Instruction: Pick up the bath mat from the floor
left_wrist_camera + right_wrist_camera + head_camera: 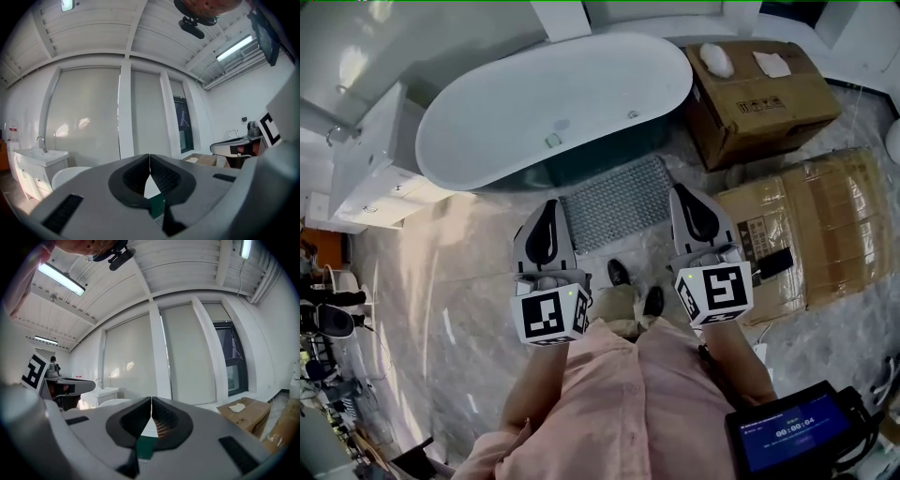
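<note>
Grey studded bath mat (617,201); white tub (553,105); brown cardboard boxes (759,98); pink shirt (628,403)

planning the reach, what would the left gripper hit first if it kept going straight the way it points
Probably the blind-covered far wall: the left gripper, shut, points level and seems to clear the bathtub rim. Depth is unclear.

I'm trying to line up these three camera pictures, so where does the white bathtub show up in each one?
Head view: the bathtub fills the upper middle, lying across the picture.
Left gripper view: only a white curve of the bathtub shows, low at the left.
Right gripper view: a thin white sliver of the bathtub shows, low and left of centre.
Shared landmark: the cardboard box by the tub's end, to its right in all three.
</note>
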A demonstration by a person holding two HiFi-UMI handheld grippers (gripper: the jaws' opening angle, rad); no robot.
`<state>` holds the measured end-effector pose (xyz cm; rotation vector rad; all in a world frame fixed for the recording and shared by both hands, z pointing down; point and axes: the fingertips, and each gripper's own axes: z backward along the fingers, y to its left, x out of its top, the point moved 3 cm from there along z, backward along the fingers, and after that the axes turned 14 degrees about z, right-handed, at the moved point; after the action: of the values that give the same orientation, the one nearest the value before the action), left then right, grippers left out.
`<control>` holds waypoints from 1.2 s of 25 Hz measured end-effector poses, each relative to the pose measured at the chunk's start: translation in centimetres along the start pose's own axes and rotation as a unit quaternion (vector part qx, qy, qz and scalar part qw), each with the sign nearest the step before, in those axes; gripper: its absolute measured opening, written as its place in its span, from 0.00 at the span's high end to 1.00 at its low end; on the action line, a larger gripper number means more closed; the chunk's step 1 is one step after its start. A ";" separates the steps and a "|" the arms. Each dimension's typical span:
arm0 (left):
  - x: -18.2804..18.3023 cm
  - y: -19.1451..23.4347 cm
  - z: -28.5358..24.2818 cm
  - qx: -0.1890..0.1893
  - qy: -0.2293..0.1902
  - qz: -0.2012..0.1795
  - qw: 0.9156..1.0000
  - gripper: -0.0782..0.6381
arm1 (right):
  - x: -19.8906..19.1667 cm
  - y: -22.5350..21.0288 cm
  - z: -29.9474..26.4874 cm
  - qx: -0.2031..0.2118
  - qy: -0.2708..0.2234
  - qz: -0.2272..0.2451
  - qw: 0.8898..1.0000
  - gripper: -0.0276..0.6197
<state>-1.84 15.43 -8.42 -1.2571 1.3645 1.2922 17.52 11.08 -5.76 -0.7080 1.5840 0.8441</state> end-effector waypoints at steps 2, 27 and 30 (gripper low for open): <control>-0.3 1.3 -0.5 0.011 -0.001 0.009 1.000 0.85 | -0.1 0.6 -1.5 0.013 0.003 0.008 1.000 0.93; -2.2 17.5 -9.7 0.071 0.022 0.060 0.995 0.85 | -1.0 5.3 -19.5 0.070 0.055 0.047 0.995 0.93; -3.0 17.9 -10.4 0.077 0.028 0.068 0.994 0.85 | -1.6 4.8 -19.8 0.069 0.063 0.049 0.994 0.93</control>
<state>-18.59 4.75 -1.94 -1.1182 1.5811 1.2255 2.91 -2.66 -1.63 -0.5980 1.7833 0.7639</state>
